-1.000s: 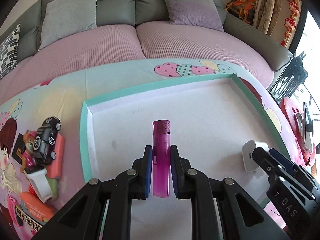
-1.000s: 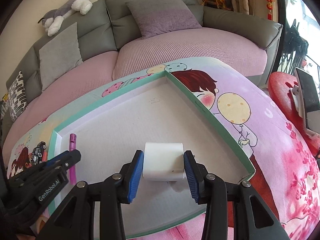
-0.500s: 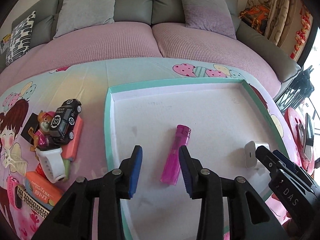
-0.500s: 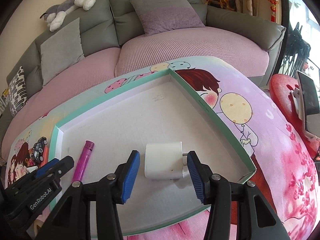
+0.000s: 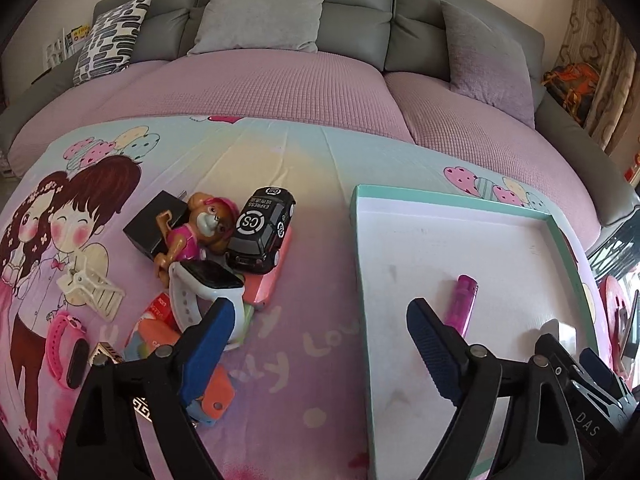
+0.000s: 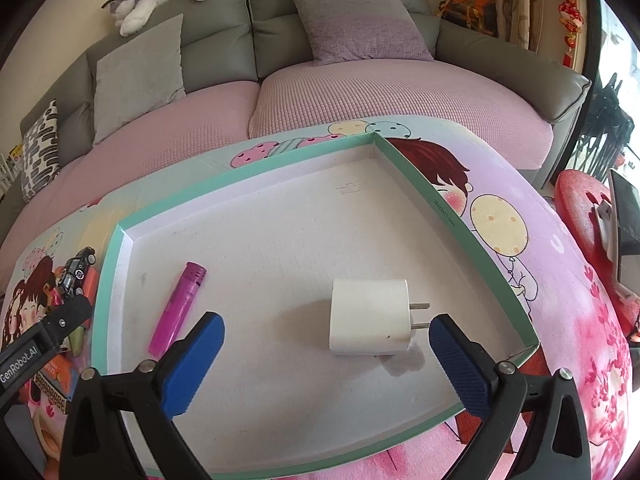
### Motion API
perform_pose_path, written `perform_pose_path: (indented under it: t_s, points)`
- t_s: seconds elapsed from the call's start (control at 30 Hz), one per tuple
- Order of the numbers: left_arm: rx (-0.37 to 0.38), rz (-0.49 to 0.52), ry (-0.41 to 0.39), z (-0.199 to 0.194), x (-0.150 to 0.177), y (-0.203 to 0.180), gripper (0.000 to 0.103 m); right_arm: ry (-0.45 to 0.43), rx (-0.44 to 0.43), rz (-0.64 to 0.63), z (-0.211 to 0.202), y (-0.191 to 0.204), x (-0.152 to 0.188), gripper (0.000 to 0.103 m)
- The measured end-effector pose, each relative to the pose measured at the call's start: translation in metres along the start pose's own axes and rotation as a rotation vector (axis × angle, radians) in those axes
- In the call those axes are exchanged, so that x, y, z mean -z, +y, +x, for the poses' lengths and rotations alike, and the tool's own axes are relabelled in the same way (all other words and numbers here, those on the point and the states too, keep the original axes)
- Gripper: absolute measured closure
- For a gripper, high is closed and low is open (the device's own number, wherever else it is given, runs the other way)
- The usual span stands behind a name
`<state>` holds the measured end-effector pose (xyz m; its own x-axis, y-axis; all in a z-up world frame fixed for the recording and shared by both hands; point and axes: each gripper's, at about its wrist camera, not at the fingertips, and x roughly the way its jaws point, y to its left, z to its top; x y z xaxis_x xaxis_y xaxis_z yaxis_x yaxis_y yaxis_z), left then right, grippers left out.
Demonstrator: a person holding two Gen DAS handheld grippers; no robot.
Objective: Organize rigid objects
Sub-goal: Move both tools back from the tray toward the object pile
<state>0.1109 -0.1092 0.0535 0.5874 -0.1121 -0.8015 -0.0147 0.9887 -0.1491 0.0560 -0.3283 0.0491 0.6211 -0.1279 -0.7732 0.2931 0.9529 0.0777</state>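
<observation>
A shallow box with a teal rim [image 5: 360, 264] [image 6: 452, 224] lies on the printed cloth. A pink lighter [image 5: 462, 308] [image 6: 178, 306] and a white plug adapter [image 6: 370, 322] lie flat on its white floor. My left gripper [image 5: 320, 344] hangs over the cloth between the box and a pile of small things, its jaws opening and nothing between them. My right gripper [image 6: 326, 364] is over the box just short of the adapter, its jaws opening wide and clear of it. The pile holds a black toy car [image 5: 262, 234], a dog figure [image 5: 200, 228] and a white smartwatch [image 5: 204, 292].
More of the pile: a black box [image 5: 154, 222], a white hair clip [image 5: 94, 290], a pink band [image 5: 66, 348], a pink slab [image 5: 272, 276], orange packets [image 5: 154, 338]. A grey sofa with pink cover [image 5: 280, 80] lies behind. A red stool [image 6: 580, 200] stands right.
Both grippers have let go and opened wide: the lighter and the adapter now lie in the box. The left gripper has swung left, out of the box, toward the pile.
</observation>
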Motion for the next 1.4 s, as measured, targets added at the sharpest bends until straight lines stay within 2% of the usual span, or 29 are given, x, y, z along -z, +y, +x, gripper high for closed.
perform_pose_path:
  t_s: [0.23,0.4,0.53,0.67,0.77,0.83,0.93,1.17,1.27,1.4]
  points:
    - [0.027,-0.022,-0.024,-0.019,0.0,0.011,0.009,-0.005,0.012,-0.035,-0.002,0.014,0.002,0.0]
    - [0.039,-0.076,-0.088,-0.043,-0.004,0.031,0.009,-0.024,0.011,-0.053,-0.009,0.024,0.0,0.0]
    - [-0.021,-0.113,-0.16,-0.064,-0.007,0.057,0.009,-0.043,-0.014,-0.078,-0.014,0.039,-0.001,0.0]
    - [-0.13,-0.155,-0.216,-0.078,-0.007,0.089,0.009,-0.056,-0.068,-0.102,-0.017,0.061,0.001,0.0]
    - [-0.194,-0.177,-0.231,-0.084,-0.004,0.113,0.009,-0.057,-0.149,-0.098,-0.019,0.076,0.003,0.0]
    - [-0.235,-0.191,-0.224,-0.085,-0.001,0.127,0.009,-0.069,-0.173,-0.118,-0.022,0.089,0.005,0.0]
    - [-0.255,-0.215,-0.225,-0.088,0.004,0.146,0.009,-0.087,-0.203,-0.158,-0.026,0.106,0.008,0.0]
    - [-0.286,-0.247,-0.259,-0.101,0.012,0.174,0.009,-0.065,-0.253,-0.211,-0.025,0.141,0.016,0.0]
    - [-0.299,-0.251,-0.24,-0.102,0.014,0.186,0.009,-0.065,-0.282,-0.258,-0.028,0.163,0.022,0.0]
    - [-0.336,-0.256,-0.206,-0.101,0.02,0.202,0.009,-0.029,-0.373,-0.294,-0.031,0.193,0.034,0.0]
